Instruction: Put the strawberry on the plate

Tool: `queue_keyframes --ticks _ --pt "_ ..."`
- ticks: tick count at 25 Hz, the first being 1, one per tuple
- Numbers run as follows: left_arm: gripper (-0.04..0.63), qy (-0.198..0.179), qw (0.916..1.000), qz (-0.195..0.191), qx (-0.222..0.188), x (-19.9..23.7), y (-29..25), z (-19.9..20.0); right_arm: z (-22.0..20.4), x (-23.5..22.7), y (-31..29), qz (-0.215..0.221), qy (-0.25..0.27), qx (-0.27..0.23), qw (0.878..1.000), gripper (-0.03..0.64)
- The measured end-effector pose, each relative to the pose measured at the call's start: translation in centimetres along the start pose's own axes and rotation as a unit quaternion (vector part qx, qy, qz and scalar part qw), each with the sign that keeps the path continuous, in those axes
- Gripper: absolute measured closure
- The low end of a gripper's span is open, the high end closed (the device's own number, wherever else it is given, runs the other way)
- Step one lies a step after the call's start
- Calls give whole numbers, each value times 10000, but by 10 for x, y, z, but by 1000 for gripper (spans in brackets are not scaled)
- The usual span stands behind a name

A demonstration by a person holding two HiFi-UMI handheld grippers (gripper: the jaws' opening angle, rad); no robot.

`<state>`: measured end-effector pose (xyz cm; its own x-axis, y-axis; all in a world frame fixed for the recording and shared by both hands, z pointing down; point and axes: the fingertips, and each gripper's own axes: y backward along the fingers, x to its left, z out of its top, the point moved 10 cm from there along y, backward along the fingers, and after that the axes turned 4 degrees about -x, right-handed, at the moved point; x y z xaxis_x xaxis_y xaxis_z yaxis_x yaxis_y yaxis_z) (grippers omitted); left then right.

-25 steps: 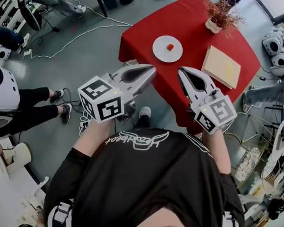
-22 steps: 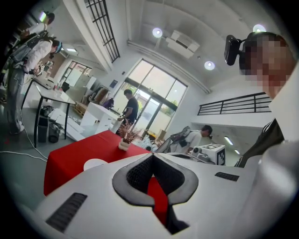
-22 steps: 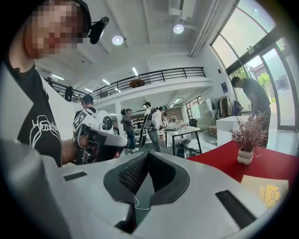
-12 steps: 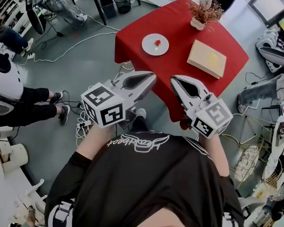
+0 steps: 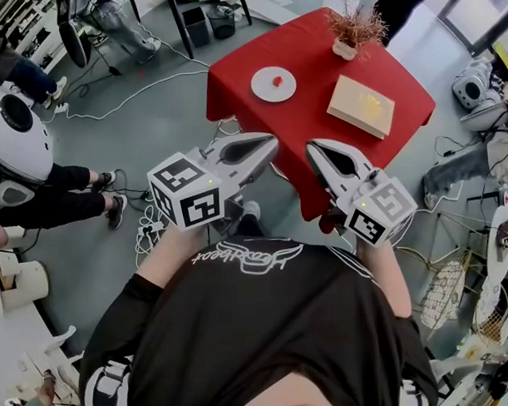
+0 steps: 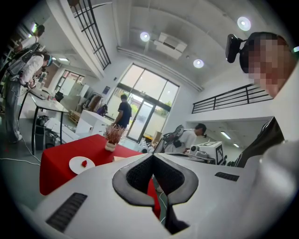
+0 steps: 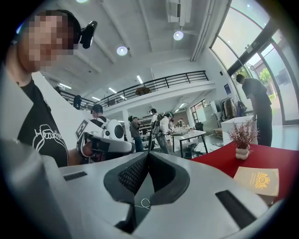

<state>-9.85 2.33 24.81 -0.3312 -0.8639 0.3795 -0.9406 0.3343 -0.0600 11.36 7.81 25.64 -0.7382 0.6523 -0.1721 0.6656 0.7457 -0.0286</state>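
"Head view, nearest first: how do the two grippers stand?"

"Both are held out in front of the person's black T-shirt, well short of the table. The left gripper (image 5: pixel 269 146) has its jaws together with nothing between them, and the left gripper view confirms it. The right gripper (image 5: pixel 315 151) is likewise closed and empty in the right gripper view."

"And the strawberry?"

"The strawberry (image 5: pixel 278 79) lies on the white plate (image 5: pixel 261 89), which sits on the red table (image 5: pixel 307 59) towards its left corner. Farther right a tan book (image 5: pixel 361 106) lies near the right corner. A potted dried plant (image 5: pixel 352 28) stands at the far corner."

"So which step is in hand?"

"I judge the placing done: the fruit is on the plate and neither gripper carries anything. Nothing more seems called for beyond keeping both grippers clear of the table. If the berry had to be reset, a gripper would need to open and come in over the table's near-left edge. It would then have to close gently on the soft fruit without nudging the plate."
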Motion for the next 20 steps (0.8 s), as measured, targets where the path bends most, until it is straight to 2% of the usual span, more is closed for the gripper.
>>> queue_keyframes --ticks 4,11,20 --pt "588 -94 9999 -46 53 -6 -2 -1 -2 -1 4 -31 42 51 10000 609" --pt "588 -23 10000 0 36 -10 0 -6 -6 2 8 -183 86 200 9996 609" --pt "588 -54 10000 -15 61 -20 -1 -6 0 8 17 -153 142 87 9997 609"
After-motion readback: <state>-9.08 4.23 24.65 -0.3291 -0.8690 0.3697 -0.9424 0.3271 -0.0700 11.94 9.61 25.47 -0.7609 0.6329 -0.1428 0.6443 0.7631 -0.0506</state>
